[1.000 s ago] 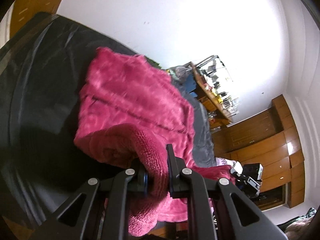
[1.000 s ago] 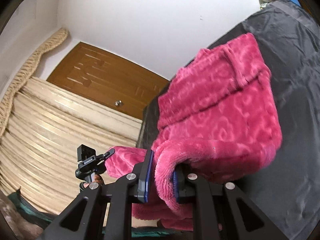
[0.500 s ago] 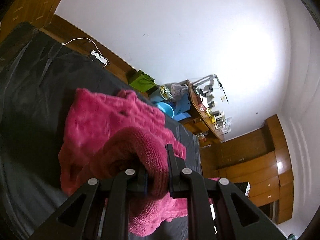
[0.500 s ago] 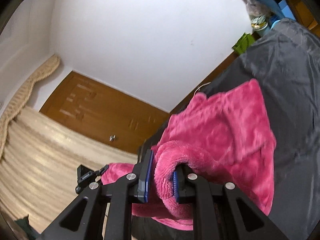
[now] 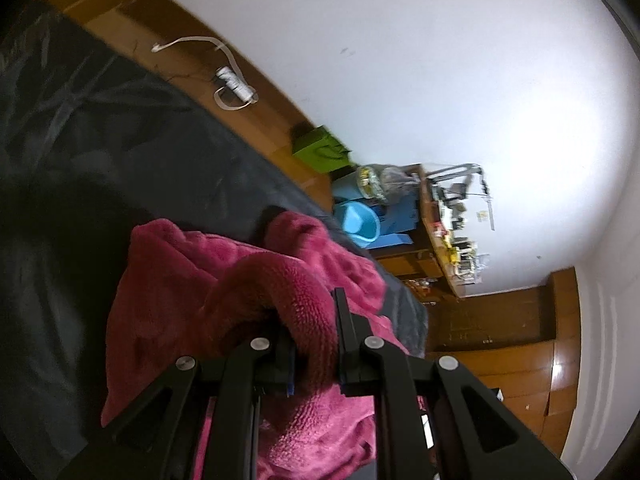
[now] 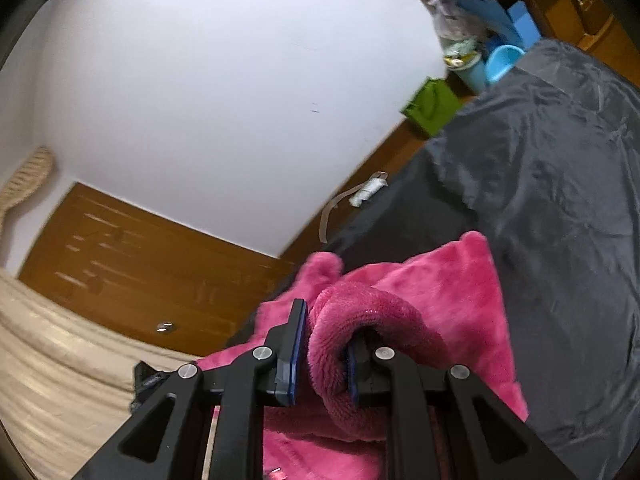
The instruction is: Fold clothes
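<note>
1. Left wrist view: the left gripper (image 5: 314,344) has its fingers clamped on a thick rolled edge of the deep pink fleece garment (image 5: 168,280). The fabric bulges up and over between the two fingers, so the pinch takes more than one layer. This grip suits carrying an edge across the garment to form a fold.
2. Right wrist view: the right gripper (image 6: 324,354) is likewise closed on a rolled edge of the same garment (image 6: 452,280). The blue pads sit on either side of the plush roll.
3. Both grippers hold separate points on the garment. Judgement: two grip points keep the carried edge spread, so the fold lands straight rather than bunched.
4. The garment lies on the bed, on the dark grey bed cover (image 6: 560,200). The part beyond each gripper rests on that cover in loose layers; the part at the fingers is lifted clear of it.
5. Both grippers point downward toward the bed, consistent with lowering the held edge onto the resting part.
6. Judgement: the fold is in progress, not finished. The edge is not yet released, and the fleece ahead of the fingers is rumpled.
7. Background items, a green bag (image 5: 320,152) and a blue tub (image 5: 358,222), stand on the floor beyond the bed, well apart from the work.
</note>
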`<state>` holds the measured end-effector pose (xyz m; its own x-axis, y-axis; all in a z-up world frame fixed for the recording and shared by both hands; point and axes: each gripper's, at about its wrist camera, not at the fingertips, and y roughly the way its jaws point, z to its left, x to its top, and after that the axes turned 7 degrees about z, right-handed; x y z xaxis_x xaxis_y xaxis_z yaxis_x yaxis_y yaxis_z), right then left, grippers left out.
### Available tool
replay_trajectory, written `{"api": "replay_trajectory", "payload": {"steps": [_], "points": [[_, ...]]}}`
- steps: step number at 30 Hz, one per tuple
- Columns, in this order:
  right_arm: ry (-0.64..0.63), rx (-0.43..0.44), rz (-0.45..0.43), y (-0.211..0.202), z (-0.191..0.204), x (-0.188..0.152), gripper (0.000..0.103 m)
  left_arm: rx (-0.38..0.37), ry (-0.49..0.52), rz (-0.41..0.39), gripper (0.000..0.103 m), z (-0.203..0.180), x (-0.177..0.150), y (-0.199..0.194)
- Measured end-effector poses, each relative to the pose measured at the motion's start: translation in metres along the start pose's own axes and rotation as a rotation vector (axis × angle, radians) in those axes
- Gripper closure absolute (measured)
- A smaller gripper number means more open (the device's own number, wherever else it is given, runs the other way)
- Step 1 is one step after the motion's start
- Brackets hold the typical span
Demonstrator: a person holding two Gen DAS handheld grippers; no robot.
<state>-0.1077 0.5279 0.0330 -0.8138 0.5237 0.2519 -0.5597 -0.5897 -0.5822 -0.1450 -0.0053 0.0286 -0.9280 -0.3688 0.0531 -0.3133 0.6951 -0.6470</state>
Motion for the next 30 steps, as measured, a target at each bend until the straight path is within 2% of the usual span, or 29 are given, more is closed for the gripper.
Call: {"api": "replay_trajectory", "payload": {"steps": [4, 7, 9, 10, 11, 12, 13, 15, 17, 20, 22, 26, 30], "points": [[0.025, -0.07, 0.024, 0.023, -0.014, 0.006, 0.084, 0.025, -0.076, 0.031, 0.08, 0.027, 0.014, 0.029], [0.029, -0.107, 0.036, 0.03, -0.019, 0.007, 0.081, 0.005, -0.107, 0.043, 0.072, 0.041, 0.016, 0.038], [0.014, -0.123, 0.04, 0.03, -0.018, 0.007, 0.08, -0.017, -0.104, 0.043, 0.065, 0.041, 0.014, 0.037], [0.005, -0.126, 0.042, 0.029, -0.017, 0.007, 0.076, -0.028, -0.098, 0.04, 0.055, 0.04, 0.013, 0.036], [-0.001, -0.125, 0.042, 0.029, -0.015, 0.007, 0.073, -0.04, -0.09, 0.031, 0.04, 0.037, 0.012, 0.032], [-0.007, -0.121, 0.039, 0.027, -0.013, 0.007, 0.059, -0.045, -0.082, 0.011, 0.033, 0.035, 0.012, 0.027], [-0.012, -0.111, 0.031, 0.024, -0.011, 0.006, 0.037, -0.051, -0.076, -0.013, 0.025, 0.033, 0.011, 0.021], [-0.015, -0.101, 0.0, 0.015, -0.008, 0.005, 0.021, -0.072, -0.071, -0.047, 0.025, 0.031, 0.011, 0.009], [-0.005, -0.075, -0.025, 0.007, -0.008, 0.004, 0.021, -0.085, -0.074, -0.053, 0.025, 0.031, 0.011, 0.002], [-0.003, -0.058, -0.031, -0.002, -0.006, -0.002, 0.021, -0.039, -0.041, -0.025, 0.025, 0.027, 0.004, -0.003], [-0.043, -0.115, -0.017, -0.003, -0.001, -0.008, 0.021, -0.027, -0.028, -0.001, 0.025, 0.026, -0.003, -0.004], [-0.115, -0.271, 0.014, -0.003, 0.004, -0.026, 0.021, -0.059, 0.003, 0.058, 0.025, 0.018, -0.018, -0.003], [-0.238, -0.267, 0.021, -0.007, 0.034, -0.042, 0.021, -0.062, 0.059, 0.14, 0.025, -0.005, -0.026, 0.013]]}}
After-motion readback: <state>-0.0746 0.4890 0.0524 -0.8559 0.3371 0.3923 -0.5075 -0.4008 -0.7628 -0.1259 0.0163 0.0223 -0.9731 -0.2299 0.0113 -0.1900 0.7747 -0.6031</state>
